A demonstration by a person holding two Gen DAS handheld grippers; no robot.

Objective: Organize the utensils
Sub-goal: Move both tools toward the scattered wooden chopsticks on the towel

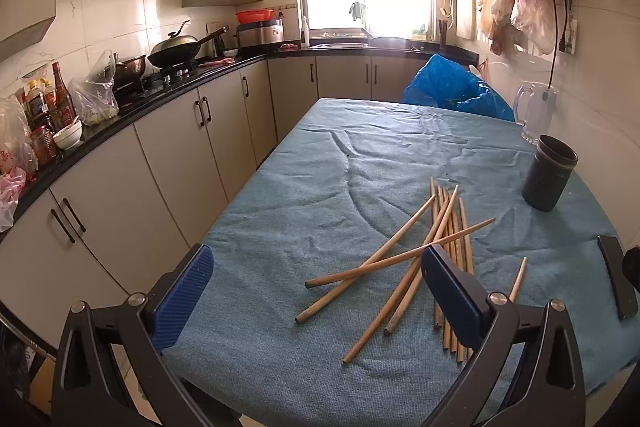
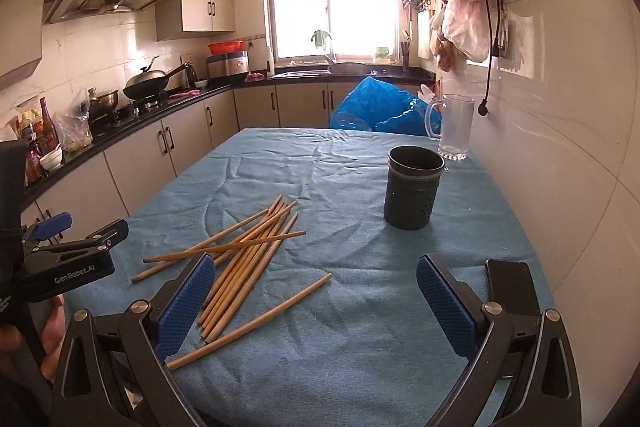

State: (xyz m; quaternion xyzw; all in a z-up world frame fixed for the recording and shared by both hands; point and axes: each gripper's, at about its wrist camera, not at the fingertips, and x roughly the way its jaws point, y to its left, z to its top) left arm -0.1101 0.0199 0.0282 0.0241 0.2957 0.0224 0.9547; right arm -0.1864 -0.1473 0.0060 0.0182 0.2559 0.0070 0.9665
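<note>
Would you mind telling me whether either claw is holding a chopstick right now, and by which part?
Nothing is held. The left claw and right claw are both open above the cloth, and the chopsticks lie loose on it.

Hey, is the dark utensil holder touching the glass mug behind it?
Apart. The left wrist view shows the dark utensil holder standing nearer on the blue cloth, with a strip of cloth between its rim and the base of the glass mug.

The right finger (image 1: 452, 291) of the left gripper covers parts of the chopsticks (image 1: 400, 259); behind it, the holder's (image 2: 414, 193) inside stays unseen.
</note>
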